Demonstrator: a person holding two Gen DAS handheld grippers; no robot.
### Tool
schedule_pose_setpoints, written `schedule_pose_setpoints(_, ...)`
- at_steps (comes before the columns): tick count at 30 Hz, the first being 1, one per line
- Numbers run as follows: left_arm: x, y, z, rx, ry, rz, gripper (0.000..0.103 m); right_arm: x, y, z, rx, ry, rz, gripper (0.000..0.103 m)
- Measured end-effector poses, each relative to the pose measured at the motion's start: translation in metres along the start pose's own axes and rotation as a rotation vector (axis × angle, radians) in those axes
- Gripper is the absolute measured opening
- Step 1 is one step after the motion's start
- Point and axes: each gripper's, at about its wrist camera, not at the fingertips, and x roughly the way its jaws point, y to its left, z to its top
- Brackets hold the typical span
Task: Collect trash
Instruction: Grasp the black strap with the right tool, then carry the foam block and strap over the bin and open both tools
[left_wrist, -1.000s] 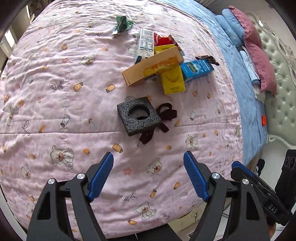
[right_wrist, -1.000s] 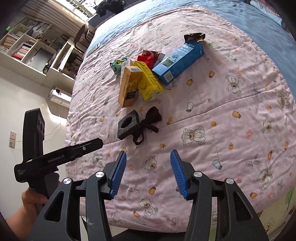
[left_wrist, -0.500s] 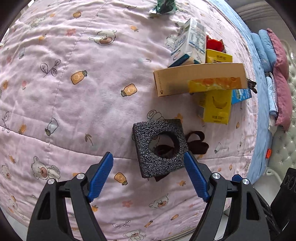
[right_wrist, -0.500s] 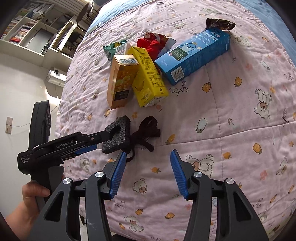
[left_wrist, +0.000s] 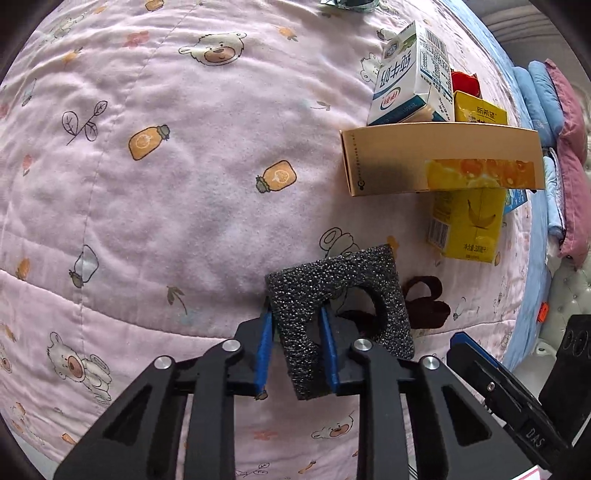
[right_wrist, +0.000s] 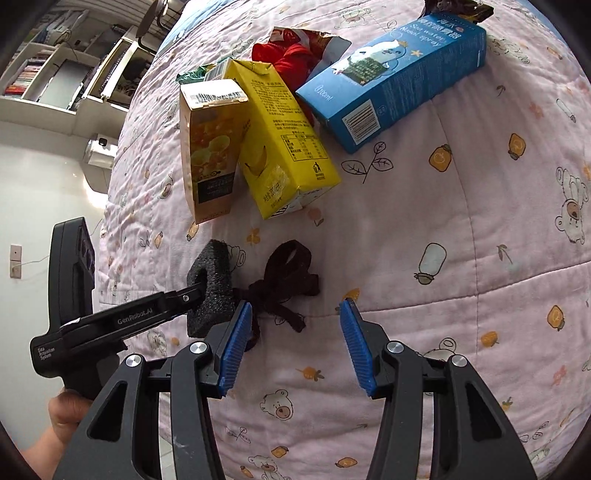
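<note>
Near the front edge of the pink quilt (left_wrist: 184, 184), the left gripper (left_wrist: 297, 350) is clamping one side of the black foam block (left_wrist: 332, 306), its jaws having just been closing with the foam between them, one finger passing through the block's hole; the pickup step appears to be in hand. Beside it, the right gripper (right_wrist: 293, 343) is hovering with jaws apart and empty over the dark ribbon (right_wrist: 284, 291); the cartons (right_wrist: 258, 147) are lying further toward the quilt's middle; next, I judge, lifting the foam clear without snagging the ribbon.
</note>
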Motion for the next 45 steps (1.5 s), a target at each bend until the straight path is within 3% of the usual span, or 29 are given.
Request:
schedule_pose_setpoints(10, -0.027, 0.034, 0.003, -0.039, -0.036, -0.043, 0.023, 0.031, 0.0, 0.011, 0.07, 0.032, 0.019, 0.05)
schedule_pose_setpoints(16, -0.035, 0.042, -0.001, -0.033, -0.04, -0.036, 0.023, 0.032, 0.011, 0.013, 0.038, 0.008, -0.013, 0.013)
schedule_pose_setpoints(25, -0.056, 0.024, -0.026, 0.034, -0.017, -0.078, 0.023, -0.011, 0.016, -0.008, 0.037, -0.072, -0.009, 0.012)
schedule_pose_setpoints(31, -0.083, -0.007, -0.056, 0.185, -0.001, -0.11, 0.023, -0.068, 0.012, -0.045, 0.075, -0.169, -0.021, 0.012)
schedule_pose_setpoints(36, -0.097, -0.033, -0.093, 0.323, 0.029, -0.141, 0.023, -0.112, -0.002, -0.095, 0.142, -0.262, -0.049, 0.012)
schedule_pose_setpoints(45, -0.089, -0.088, -0.164, 0.523, 0.103, -0.162, 0.023, -0.17, -0.056, -0.187, 0.312, -0.358, -0.099, 0.012)
